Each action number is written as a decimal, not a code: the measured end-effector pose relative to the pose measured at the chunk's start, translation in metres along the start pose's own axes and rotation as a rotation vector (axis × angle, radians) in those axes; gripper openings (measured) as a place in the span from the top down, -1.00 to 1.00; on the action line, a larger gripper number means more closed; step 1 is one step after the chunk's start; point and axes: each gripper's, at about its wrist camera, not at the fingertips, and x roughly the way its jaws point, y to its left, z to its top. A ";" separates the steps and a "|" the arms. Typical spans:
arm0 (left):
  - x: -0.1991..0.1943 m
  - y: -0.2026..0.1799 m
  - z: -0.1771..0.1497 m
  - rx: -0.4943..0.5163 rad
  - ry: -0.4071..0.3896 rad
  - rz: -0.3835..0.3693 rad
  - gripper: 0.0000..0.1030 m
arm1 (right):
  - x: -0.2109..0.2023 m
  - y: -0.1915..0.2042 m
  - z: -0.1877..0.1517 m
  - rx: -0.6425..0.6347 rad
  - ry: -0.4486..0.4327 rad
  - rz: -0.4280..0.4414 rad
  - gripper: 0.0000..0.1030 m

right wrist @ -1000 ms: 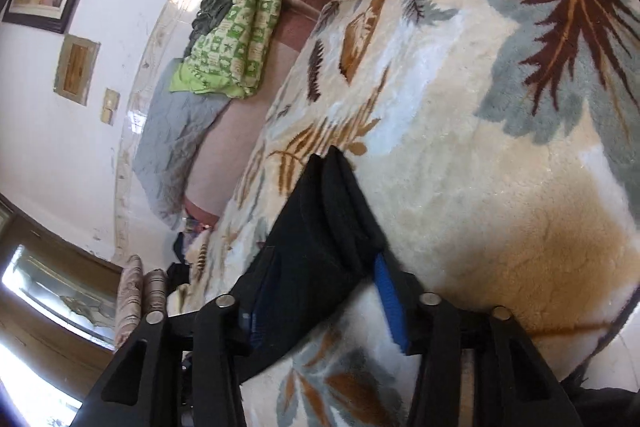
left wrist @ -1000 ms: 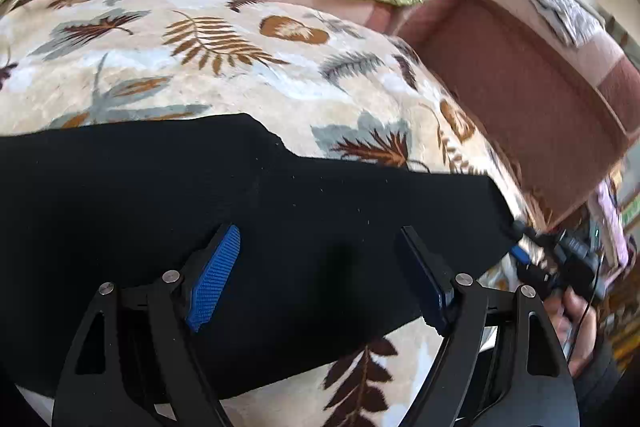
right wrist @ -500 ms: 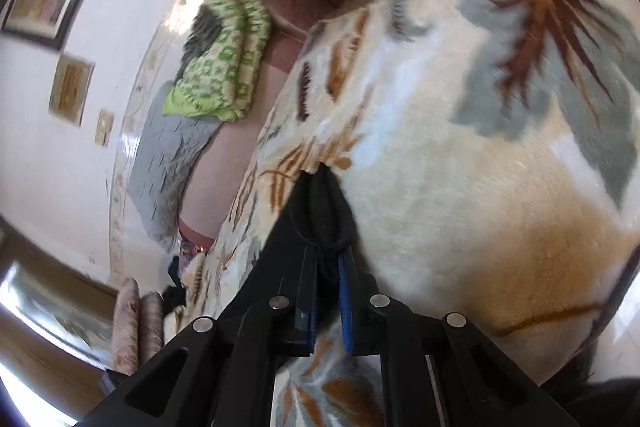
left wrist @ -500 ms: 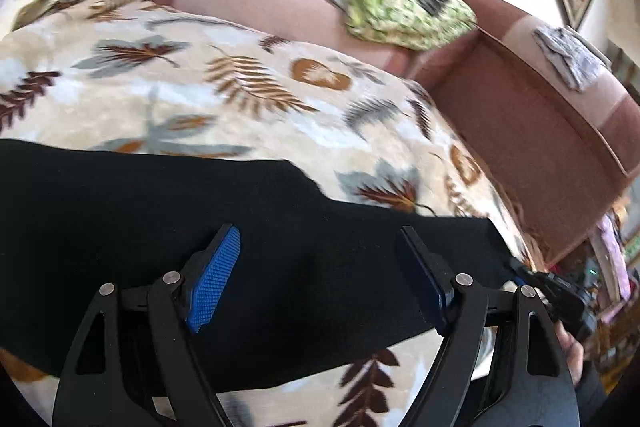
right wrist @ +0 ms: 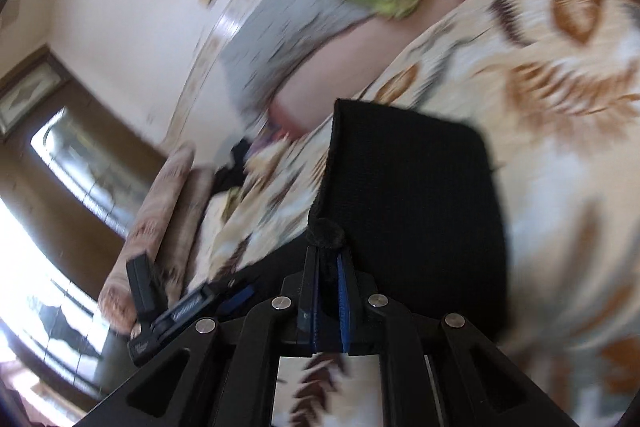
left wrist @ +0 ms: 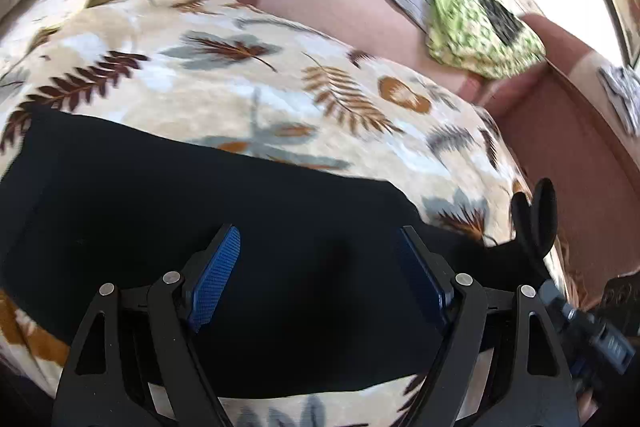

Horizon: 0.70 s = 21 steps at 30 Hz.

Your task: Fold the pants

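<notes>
The leaf-print blanket [left wrist: 248, 83] on the sofa carries the black pants [left wrist: 200, 227], laid flat across its near side, their right end raised. My right gripper [right wrist: 328, 279] is clamped on that end's hem, while my left gripper [left wrist: 320, 267] hovers spread wide above the middle of the fabric, holding nothing. To fold cleanly, I judge I should carry the pinched hem leftward, low and level, until edges align.

Both wrist cameras looked close down their jaws. They shared the black pants [left wrist: 224, 227] [right wrist: 412, 187] and the leaf-print blanket [left wrist: 248, 87] [right wrist: 560, 107].
</notes>
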 end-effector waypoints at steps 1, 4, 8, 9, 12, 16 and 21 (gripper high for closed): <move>-0.002 0.002 0.001 -0.008 -0.007 0.008 -0.56 | 0.013 0.009 -0.003 -0.013 0.024 0.014 0.86; -0.006 0.010 0.004 -0.031 -0.018 0.016 -0.56 | 0.038 0.027 -0.013 -0.060 0.076 0.039 0.86; -0.004 0.014 0.005 -0.051 -0.009 0.029 -0.56 | 0.061 0.038 -0.023 -0.089 0.128 0.043 0.86; -0.004 0.014 0.005 -0.050 -0.005 0.031 -0.56 | 0.064 0.039 -0.024 -0.090 0.133 0.044 0.86; -0.004 0.013 0.006 -0.044 -0.009 0.031 -0.56 | 0.068 0.041 -0.024 -0.093 0.136 0.050 0.86; -0.008 0.015 0.007 -0.051 -0.023 0.051 -0.56 | 0.075 0.050 -0.027 -0.130 0.158 0.050 0.86; -0.007 0.024 0.009 -0.083 -0.023 0.086 -0.56 | 0.086 0.060 -0.035 -0.226 0.230 -0.008 0.85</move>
